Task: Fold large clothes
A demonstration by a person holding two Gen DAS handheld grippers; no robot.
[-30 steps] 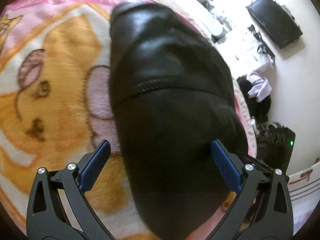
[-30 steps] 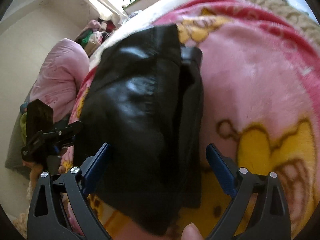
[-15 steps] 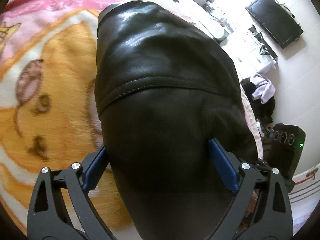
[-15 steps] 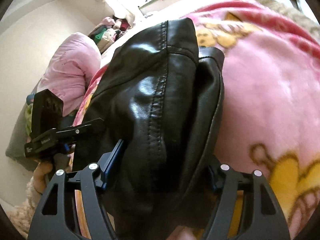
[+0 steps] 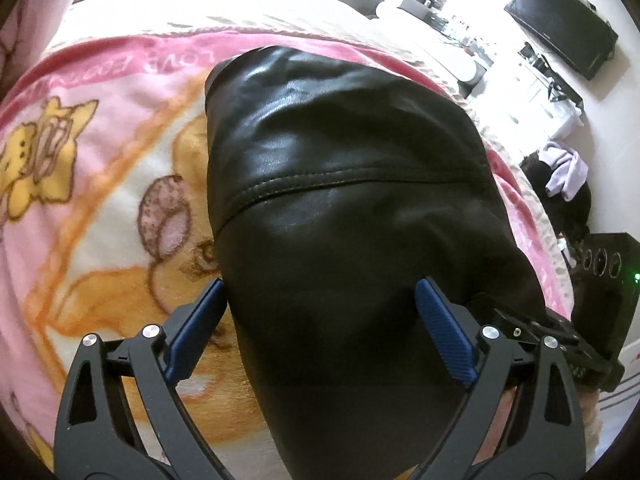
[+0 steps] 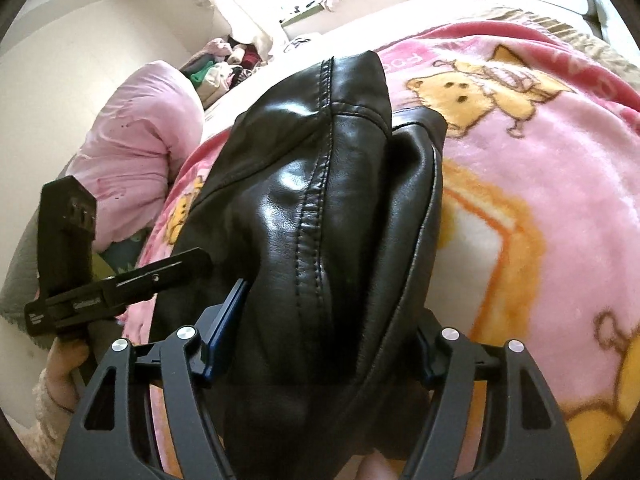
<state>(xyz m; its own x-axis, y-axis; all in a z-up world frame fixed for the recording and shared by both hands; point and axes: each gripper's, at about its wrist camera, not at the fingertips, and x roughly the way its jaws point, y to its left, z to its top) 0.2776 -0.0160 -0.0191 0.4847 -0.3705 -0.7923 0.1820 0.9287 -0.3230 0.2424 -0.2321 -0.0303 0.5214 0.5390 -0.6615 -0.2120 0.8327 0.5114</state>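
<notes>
A folded black leather jacket (image 5: pixel 340 200) sits on a pink cartoon-bear blanket (image 5: pixel 100 200) that covers a bed. My left gripper (image 5: pixel 320 292) straddles the jacket's near end, jaws wide, both blue pads pressed against its sides. In the right wrist view the same jacket (image 6: pixel 320 200) bulges up between the jaws of my right gripper (image 6: pixel 332 308), which is shut on the thick bundle, its pads largely buried in leather. The left gripper's body (image 6: pixel 120 280) shows at that view's left, held by a hand (image 6: pixel 60 360). The right gripper's body (image 5: pixel 540 340) shows at the left view's right.
A pink duvet (image 6: pixel 140 140) is bunched at the bed's far left, with a heap of clothes (image 6: pixel 224 60) behind it. Past the bed's right edge are a wall television (image 5: pixel 560 32), white furniture, draped clothes (image 5: pixel 564 168) and a black box with a green light (image 5: pixel 608 280).
Both grippers came down around the jacket's near end and the right jaws narrowed onto it. The jacket has since shifted across the blanket together with both grippers.
</notes>
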